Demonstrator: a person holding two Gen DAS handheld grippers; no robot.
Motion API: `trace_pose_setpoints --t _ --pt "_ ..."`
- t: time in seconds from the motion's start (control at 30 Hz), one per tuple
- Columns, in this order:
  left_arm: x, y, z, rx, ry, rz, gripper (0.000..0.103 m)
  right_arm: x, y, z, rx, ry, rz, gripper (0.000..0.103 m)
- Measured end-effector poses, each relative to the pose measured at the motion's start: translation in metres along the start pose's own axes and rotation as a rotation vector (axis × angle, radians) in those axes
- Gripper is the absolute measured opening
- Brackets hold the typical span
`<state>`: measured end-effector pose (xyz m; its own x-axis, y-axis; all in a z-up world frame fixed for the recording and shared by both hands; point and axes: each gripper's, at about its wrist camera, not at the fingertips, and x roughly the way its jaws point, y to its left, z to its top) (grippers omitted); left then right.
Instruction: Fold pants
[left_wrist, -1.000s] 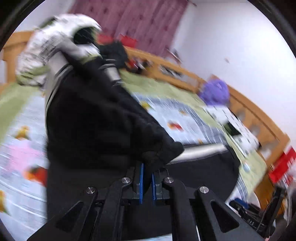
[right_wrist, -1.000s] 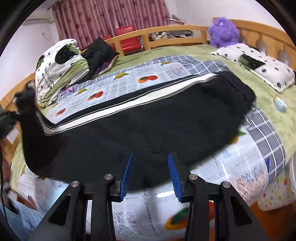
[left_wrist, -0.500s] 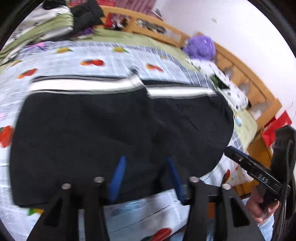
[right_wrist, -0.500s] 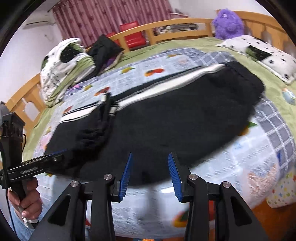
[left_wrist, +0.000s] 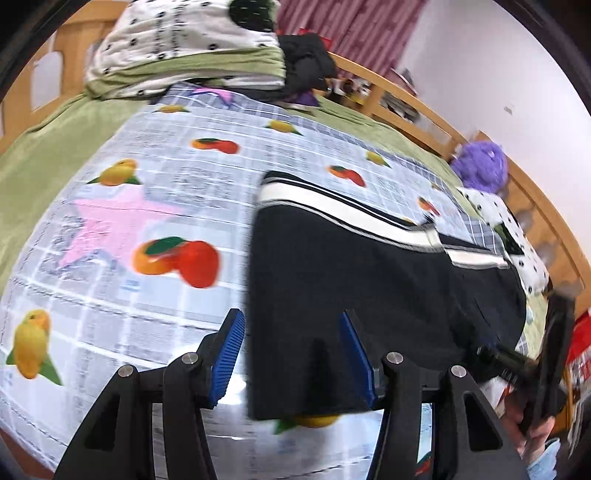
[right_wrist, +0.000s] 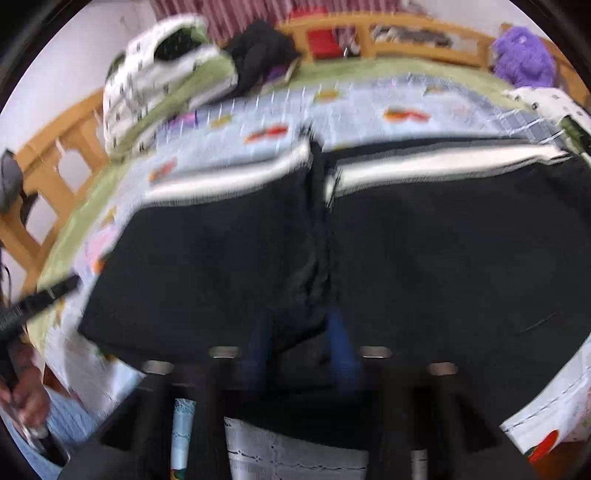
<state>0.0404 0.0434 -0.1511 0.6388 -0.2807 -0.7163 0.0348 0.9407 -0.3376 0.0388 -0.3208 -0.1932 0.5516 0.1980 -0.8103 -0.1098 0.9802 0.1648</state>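
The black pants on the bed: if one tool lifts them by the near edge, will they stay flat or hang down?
The black pants would probably droop: they lie limp on the printed bedspread, with a soft crease across the middle. They look thick, so perhaps a little heavy. The folded layers may slide apart, since nothing holds them together.

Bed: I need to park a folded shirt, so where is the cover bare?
Bare fruit-print cover between the black pants and the folded quilt. Crowded by the far rail: dark clothes, purple toy.
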Motion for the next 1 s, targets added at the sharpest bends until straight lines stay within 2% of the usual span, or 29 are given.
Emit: trace_pose_setpoints --t 0.07,0.13,0.17,0.3,0.37,0.5,0.6,0.67,0.73,0.87,1.0 --pt "-0.002 0.01 0.002 -0.026 -0.002 -0.004 0.051 -0.011 0.004 -0.006 -0.054 -0.03 0.013 0.018" --pt "-0.005 0.019 0.002 -0.046 -0.003 -0.015 0.051 -0.028 -0.006 -0.01 -0.008 -0.057 0.106 0.018" --pt "-0.005 0.022 0.002 -0.053 -0.001 -0.023 0.051 -0.03 -0.01 -0.014 0.005 -0.05 0.11 0.018" --pt "0.004 0.026 -0.001 -0.069 0.046 -0.05 0.051 -0.007 -0.006 -0.026 -0.034 0.035 0.039 0.024" --pt "0.008 0.025 -0.005 -0.058 0.066 -0.047 0.051 -0.016 -0.002 -0.025 -0.073 0.01 0.031 0.025" --pt "0.024 0.016 -0.018 -0.023 0.13 -0.047 0.051 -0.032 -0.014 -0.021 0.012 -0.068 0.091 0.03" --pt "0.038 0.012 -0.029 0.0 0.18 -0.041 0.052 -0.015 -0.014 -0.02 0.019 -0.008 0.066 0.03" --pt "0.035 0.009 -0.03 0.026 0.173 -0.033 0.052 -0.005 -0.009 -0.024 -0.01 0.018 0.03 0.03" --pt "0.03 0.012 -0.027 0.021 0.178 -0.037 0.052 -0.011 -0.003 -0.024 -0.056 0.002 0.011 0.03" --pt "0.021 0.022 -0.029 -0.017 0.164 -0.033 0.052 -0.032 -0.012 -0.025 -0.014 -0.055 0.063 0.035" --pt "0.018 0.018 -0.029 -0.017 0.164 0.0 0.052 -0.036 -0.021 -0.025 0.018 -0.041 0.088 0.035"
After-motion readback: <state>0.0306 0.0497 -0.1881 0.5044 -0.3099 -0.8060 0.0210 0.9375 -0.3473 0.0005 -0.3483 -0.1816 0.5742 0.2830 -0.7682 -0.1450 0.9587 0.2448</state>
